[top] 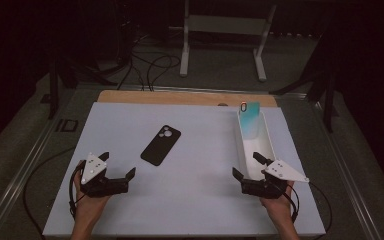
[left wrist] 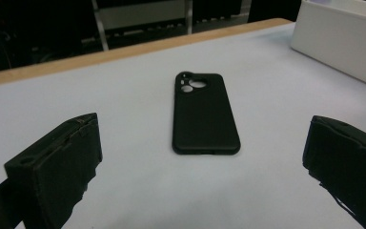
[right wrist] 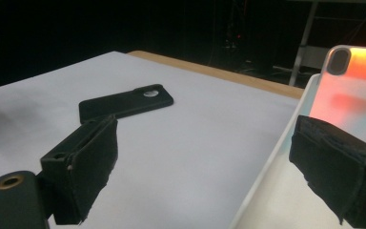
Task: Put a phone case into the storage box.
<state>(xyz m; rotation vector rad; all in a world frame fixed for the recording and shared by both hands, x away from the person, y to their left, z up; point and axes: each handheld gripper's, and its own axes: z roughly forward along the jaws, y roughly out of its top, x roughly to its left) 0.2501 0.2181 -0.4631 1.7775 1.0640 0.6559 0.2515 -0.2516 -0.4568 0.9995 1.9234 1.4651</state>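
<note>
A black phone case (top: 161,145) lies flat, camera cut-out facing up, near the middle of the white board (top: 190,200). My left gripper (top: 117,164) rests at the near left, open and empty, pointing at the case (left wrist: 205,114), which lies a short way beyond its jaws. A long white tray (top: 241,140) stands at the right with a teal and orange phone case (top: 250,120) leaning upright at its far end. My right gripper (top: 245,163) is open and empty, its jaws straddling the near-left wall of the tray (right wrist: 271,162).
The board lies on a wooden tabletop (top: 180,97) whose far edge shows behind it. Beyond the table stand a white metal frame (top: 222,30) and loose cables (top: 150,67) on the floor. Bare board lies between the two grippers.
</note>
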